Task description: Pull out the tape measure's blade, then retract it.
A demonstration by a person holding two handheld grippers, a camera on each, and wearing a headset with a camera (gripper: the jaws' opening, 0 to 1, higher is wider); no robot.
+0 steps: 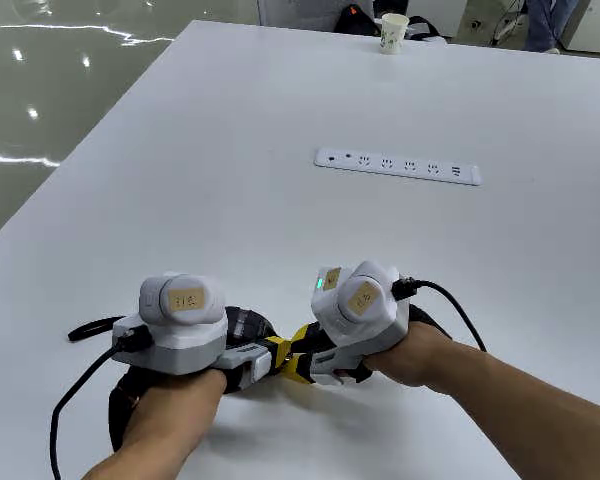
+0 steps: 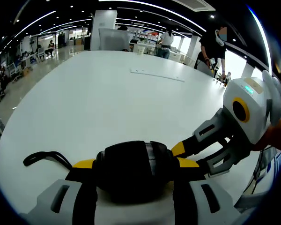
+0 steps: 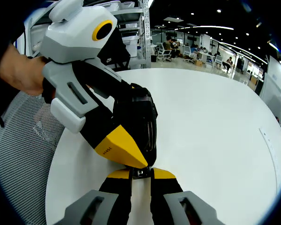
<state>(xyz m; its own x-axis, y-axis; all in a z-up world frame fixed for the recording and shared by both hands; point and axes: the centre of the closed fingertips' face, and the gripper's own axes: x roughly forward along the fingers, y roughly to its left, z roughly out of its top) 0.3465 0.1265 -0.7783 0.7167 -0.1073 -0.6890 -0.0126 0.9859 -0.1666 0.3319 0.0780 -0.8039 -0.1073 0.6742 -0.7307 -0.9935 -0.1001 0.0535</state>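
**A:** Take it from the left. What comes first?

**B:** A black wrist strap (image 1: 92,328), lying loose on the white bench (image 1: 280,150). It leads to the tape measure (image 3: 139,117), which sits at the near edge between the two grippers.

**A:** And the left gripper (image 2: 136,161)?

**B:** Its fingers (image 2: 84,165) are clamped on the black case, one on each flank. In the left gripper view the case bulges up between the yellow tips.

**A:** Is any blade out?

**B:** None that I can see. There is a small hook (image 3: 141,172) at the mouth of the case, on the side facing right. The right gripper (image 3: 141,176) has its fingers (image 3: 165,175) pinched together on what looks like that hook, with the tips right against the case.

**A:** So which way does the pull go?

**B:** My reading is that it follows the line joining the two grippers. The case lies dead ahead of the right fingers, with its mouth towards them. The blade should come out left to right across the bench, not towards the far end.

**A:** Which hand does the work?

**B:** Probably the right one, since it is at the mouth, while the left anchors the case. If the left grip tilts, the blade could bind at the slot.

**A:** Is anything in the way?

**B:** The power strip (image 1: 397,166) lies well apart, further up the bench and off that line
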